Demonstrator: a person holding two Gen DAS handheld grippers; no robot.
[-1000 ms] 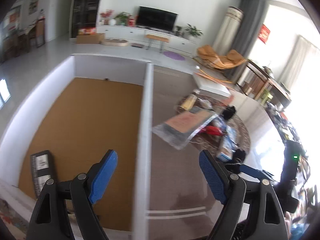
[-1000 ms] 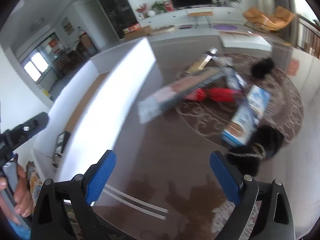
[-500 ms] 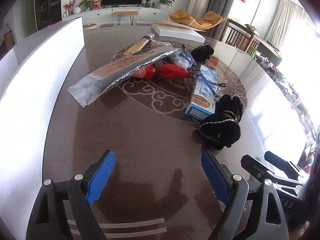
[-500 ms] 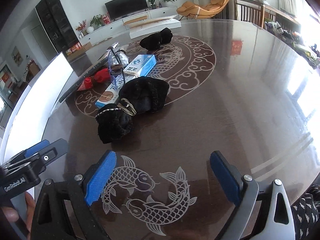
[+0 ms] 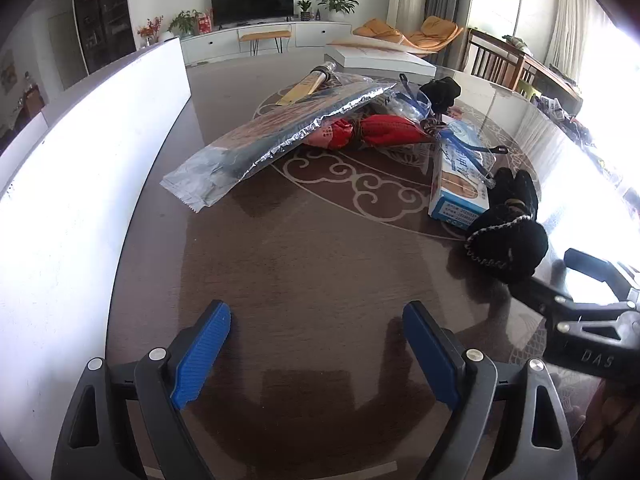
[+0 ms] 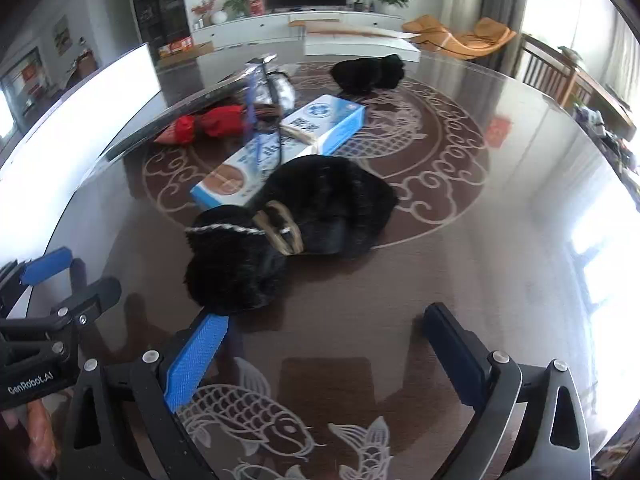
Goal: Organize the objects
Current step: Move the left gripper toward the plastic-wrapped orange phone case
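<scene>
On the dark round table (image 5: 320, 272) lies a pile: a long silver foil packet (image 5: 280, 136), a red packet (image 5: 372, 130), a blue-and-white box (image 5: 460, 176) and a black furry item (image 5: 508, 236). My left gripper (image 5: 316, 320) hovers open and empty over bare table in front of the pile. In the right wrist view my right gripper (image 6: 326, 320) is open and empty. Its left pad sits at the near edge of the black furry item (image 6: 288, 232), which lies against the blue-and-white box (image 6: 304, 136). Each gripper shows in the other's view: the right gripper (image 5: 568, 280), the left gripper (image 6: 76, 280).
A tall white wall of a box (image 5: 80, 180) runs along the table's left side. A second black furry item (image 6: 368, 72) and a flat white box (image 5: 380, 60) lie at the far side. A clear bag with blue straps (image 6: 276, 88) sits in the pile.
The left view swung from the white box's interior to the pile on the table and sank lower. The right gripper turned towards the black furry item, which now lies closer.
</scene>
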